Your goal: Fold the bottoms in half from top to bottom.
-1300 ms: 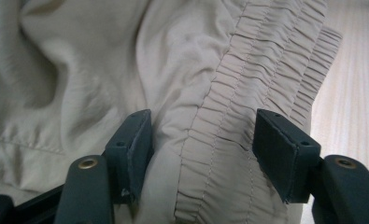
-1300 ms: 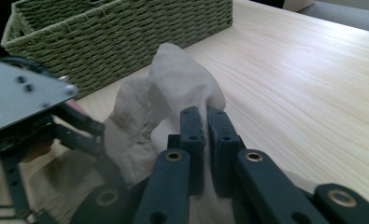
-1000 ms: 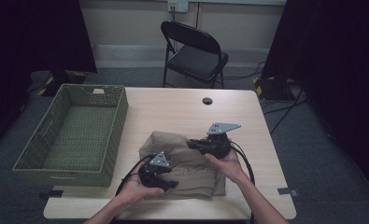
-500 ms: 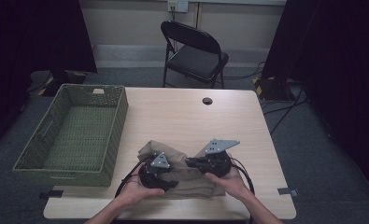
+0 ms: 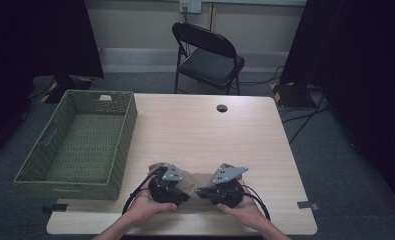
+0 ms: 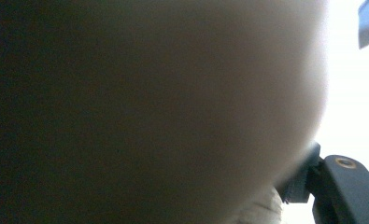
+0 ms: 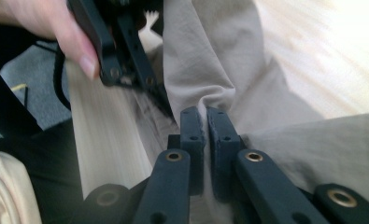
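A beige cloth (image 5: 197, 179) lies bunched at the table's front edge between my two grippers. My right gripper (image 5: 203, 191) points left, and in the right gripper view it (image 7: 205, 122) is shut with a fold of the cloth (image 7: 219, 56) pinched between its pads. My left gripper (image 5: 185, 194) points right, held in a hand, its jaws closed on a thick bunch of cloth; the right gripper view has its tips (image 7: 163, 101) buried in the fabric. Blurred cloth (image 6: 173, 93) drapes over the left gripper view, with one finger (image 6: 345, 186) at the lower right.
A green woven basket (image 5: 126, 130) stands on the table's left part. The wooden table (image 5: 205, 135) has a round cable hole (image 5: 221, 108) near its far edge. A black folding chair (image 5: 207, 55) stands behind it. Black cables trail from both grippers at the front edge.
My right gripper has come toward the front edge and down, drawing the cloth's far part with it. The cloth now shows as a smaller bundle. The left gripper has kept its place.
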`<state>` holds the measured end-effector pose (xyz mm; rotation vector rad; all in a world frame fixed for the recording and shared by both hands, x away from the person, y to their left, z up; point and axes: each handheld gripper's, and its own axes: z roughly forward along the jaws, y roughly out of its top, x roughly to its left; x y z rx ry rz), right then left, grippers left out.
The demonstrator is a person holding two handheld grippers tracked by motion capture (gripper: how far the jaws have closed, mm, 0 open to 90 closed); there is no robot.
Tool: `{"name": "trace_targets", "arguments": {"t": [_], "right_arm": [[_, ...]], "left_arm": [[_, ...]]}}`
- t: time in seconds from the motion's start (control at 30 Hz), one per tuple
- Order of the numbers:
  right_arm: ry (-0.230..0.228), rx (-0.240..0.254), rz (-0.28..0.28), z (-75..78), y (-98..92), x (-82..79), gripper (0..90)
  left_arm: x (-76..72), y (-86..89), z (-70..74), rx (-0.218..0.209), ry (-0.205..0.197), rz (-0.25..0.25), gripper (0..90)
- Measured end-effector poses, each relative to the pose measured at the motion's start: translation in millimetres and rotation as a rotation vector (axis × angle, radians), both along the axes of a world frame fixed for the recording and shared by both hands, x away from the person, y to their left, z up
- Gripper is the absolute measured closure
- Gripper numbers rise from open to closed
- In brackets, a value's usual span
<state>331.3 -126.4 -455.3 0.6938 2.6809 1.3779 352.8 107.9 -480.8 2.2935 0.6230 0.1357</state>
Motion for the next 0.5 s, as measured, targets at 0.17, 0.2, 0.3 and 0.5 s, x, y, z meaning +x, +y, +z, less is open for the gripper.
{"name": "trace_targets", "arguments": {"t": [0.17, 0.2, 0.3, 0.5], "right_arm": [[0.02, -0.033, 0.004, -10.5, 3.5, -1.6, 85.3], [0.021, -0.041, 0.004, -12.3, 3.8, -1.6, 85.1], [0.017, -0.066, 0.006, -20.0, 5.2, -3.2, 84.3], [0.011, -0.062, 0.0, -25.8, 4.9, -1.2, 84.7]], "left_arm": [[-0.5, 0.0, 0.2, 0.004, -0.004, -0.001, 37.9], [-0.6, -0.3, 0.3, 0.005, -0.006, -0.002, 37.9], [-0.7, -0.5, 0.3, 0.004, -0.002, 0.0, 37.8], [2.3, 0.8, -0.1, -0.012, 0.028, 0.021, 37.6]]}}
